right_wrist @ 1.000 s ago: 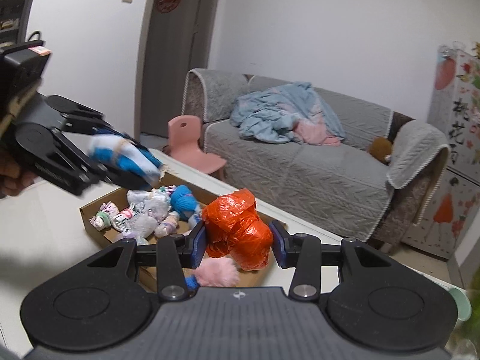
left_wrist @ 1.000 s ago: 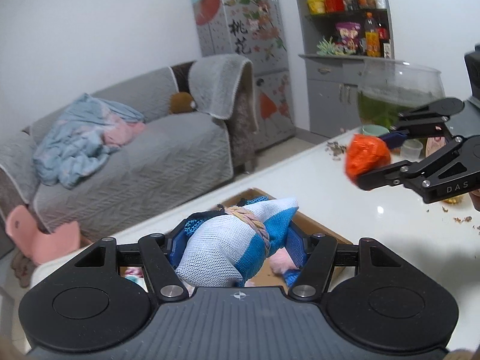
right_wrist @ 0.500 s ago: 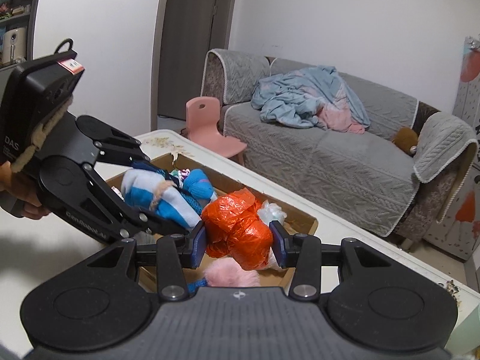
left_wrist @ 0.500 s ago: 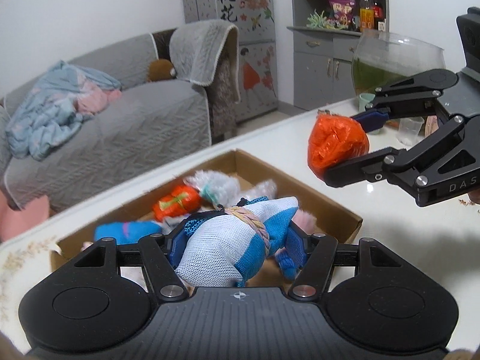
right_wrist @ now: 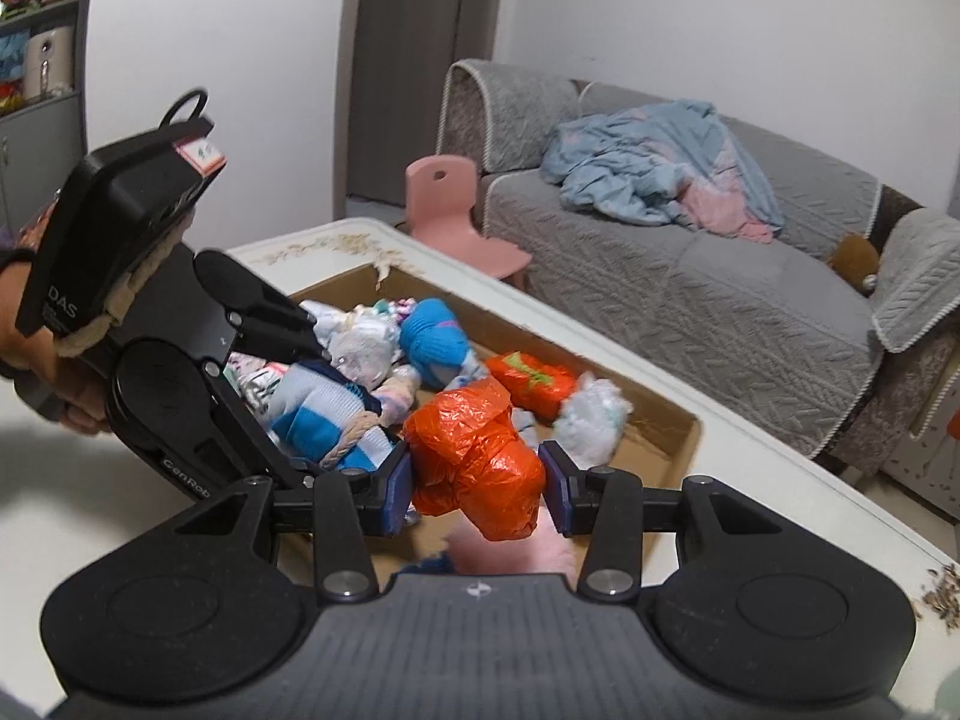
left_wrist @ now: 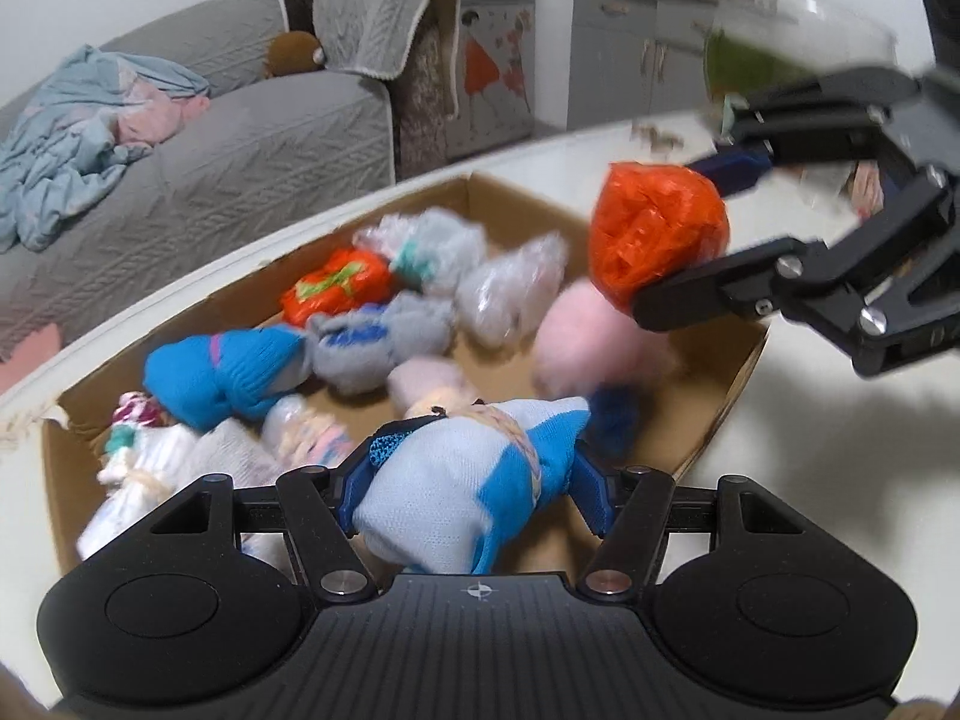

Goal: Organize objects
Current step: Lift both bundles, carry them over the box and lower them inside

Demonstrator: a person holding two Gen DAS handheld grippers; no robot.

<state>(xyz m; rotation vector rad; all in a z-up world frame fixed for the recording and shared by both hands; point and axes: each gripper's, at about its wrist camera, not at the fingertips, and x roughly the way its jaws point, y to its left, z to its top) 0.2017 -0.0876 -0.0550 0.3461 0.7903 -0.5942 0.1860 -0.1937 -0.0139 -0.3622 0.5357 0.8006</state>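
Note:
My left gripper [left_wrist: 471, 483] is shut on a blue-and-white rolled sock bundle [left_wrist: 462, 486] bound with a braided band, and hangs over the near edge of a cardboard box [left_wrist: 729, 384]. My right gripper [right_wrist: 477, 477] is shut on an orange plastic-wrapped bundle [right_wrist: 474, 462] above the same box [right_wrist: 675, 438]. In the left wrist view the right gripper [left_wrist: 690, 240] comes in from the right with the orange bundle [left_wrist: 657, 231] over the box's right side. In the right wrist view the left gripper [right_wrist: 336, 420] and its sock bundle [right_wrist: 327, 414] sit just left of the orange bundle.
The box holds several wrapped and knitted bundles, among them a blue one [left_wrist: 225, 369], an orange one [left_wrist: 336, 285] and a pink one [left_wrist: 591, 339]. It lies on a white table [left_wrist: 840, 438]. A glass bowl [left_wrist: 792, 42] stands at the far right. Behind are a grey sofa [right_wrist: 690, 276] and a pink chair [right_wrist: 456, 210].
Both grippers have sunk and tilted down toward the box, each keeping its bundle. The box's contents now fill the left wrist view, and the two grippers are closer together.

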